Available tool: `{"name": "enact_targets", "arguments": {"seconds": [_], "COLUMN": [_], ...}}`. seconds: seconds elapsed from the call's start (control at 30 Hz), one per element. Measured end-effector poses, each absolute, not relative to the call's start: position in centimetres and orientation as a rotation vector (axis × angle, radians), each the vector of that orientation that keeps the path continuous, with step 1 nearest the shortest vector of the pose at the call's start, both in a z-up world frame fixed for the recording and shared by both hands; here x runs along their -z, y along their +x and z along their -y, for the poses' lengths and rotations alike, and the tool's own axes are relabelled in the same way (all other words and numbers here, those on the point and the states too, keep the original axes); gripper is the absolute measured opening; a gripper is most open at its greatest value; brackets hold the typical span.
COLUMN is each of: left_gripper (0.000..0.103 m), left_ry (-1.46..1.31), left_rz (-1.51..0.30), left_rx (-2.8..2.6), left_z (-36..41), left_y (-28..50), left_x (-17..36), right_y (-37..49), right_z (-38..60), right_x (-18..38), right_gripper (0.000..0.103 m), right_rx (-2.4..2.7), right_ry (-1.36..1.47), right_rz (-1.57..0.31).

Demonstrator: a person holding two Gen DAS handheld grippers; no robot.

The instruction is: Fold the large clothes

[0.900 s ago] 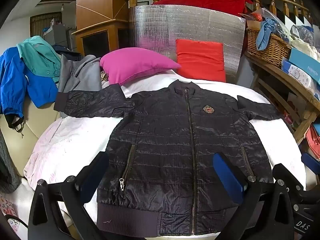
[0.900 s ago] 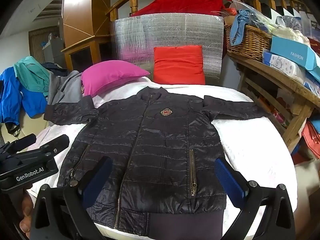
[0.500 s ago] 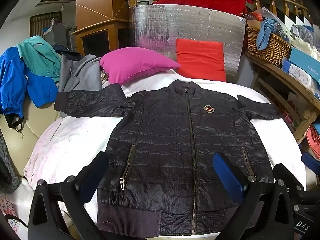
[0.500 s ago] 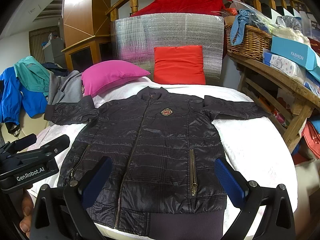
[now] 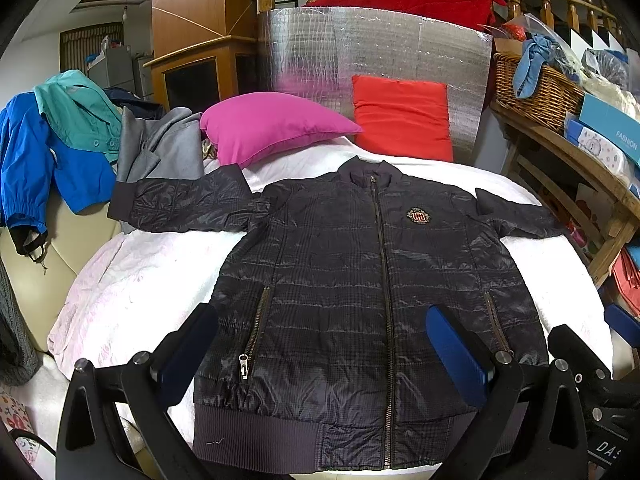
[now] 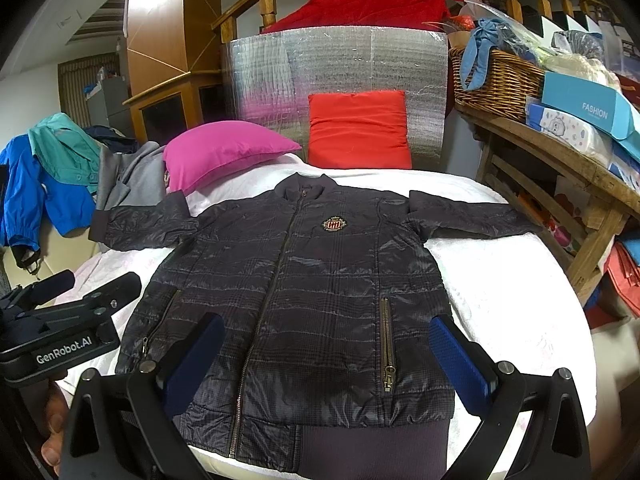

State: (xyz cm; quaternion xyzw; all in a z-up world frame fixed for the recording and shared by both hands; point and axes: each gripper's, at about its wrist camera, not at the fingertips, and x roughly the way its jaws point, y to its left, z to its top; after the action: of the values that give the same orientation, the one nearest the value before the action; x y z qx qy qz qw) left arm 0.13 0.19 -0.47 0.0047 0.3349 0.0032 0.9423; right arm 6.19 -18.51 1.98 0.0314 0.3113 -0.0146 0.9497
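A black quilted jacket (image 5: 360, 288) lies flat, front up and zipped, on a white bed cover (image 5: 136, 280), sleeves spread to both sides. It also shows in the right wrist view (image 6: 304, 292). My left gripper (image 5: 320, 352) is open and empty, held above the jacket's hem on its left half. My right gripper (image 6: 326, 360) is open and empty above the hem on the right half. The left gripper's body (image 6: 60, 336) shows at the left edge of the right wrist view.
A pink pillow (image 5: 272, 124) and a red pillow (image 5: 402, 116) lie at the bed's head against a silver foil panel (image 5: 372, 48). Blue, teal and grey clothes (image 5: 60, 148) hang at the left. A wooden shelf (image 6: 560, 160) with a wicker basket (image 6: 496, 76) and boxes stands at the right.
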Motion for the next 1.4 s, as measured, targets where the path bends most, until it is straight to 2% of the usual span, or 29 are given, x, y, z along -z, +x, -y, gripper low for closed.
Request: {"name": "enact_targets", "arguments": {"seconds": [1.4], "left_gripper": [0.103], "left_ry": [0.052], "left_rz": [-0.725], "left_rx": [-0.002], "left_z": [0.9], "left_y": [1.5], "left_x": [1.8], "right_y": [7.6], "right_z": [19.1], "right_x": [-0.3], "right_gripper": [0.103], "right_rx": [0.024], "right_ry": [0.068], "right_rz": [-0.665]}}
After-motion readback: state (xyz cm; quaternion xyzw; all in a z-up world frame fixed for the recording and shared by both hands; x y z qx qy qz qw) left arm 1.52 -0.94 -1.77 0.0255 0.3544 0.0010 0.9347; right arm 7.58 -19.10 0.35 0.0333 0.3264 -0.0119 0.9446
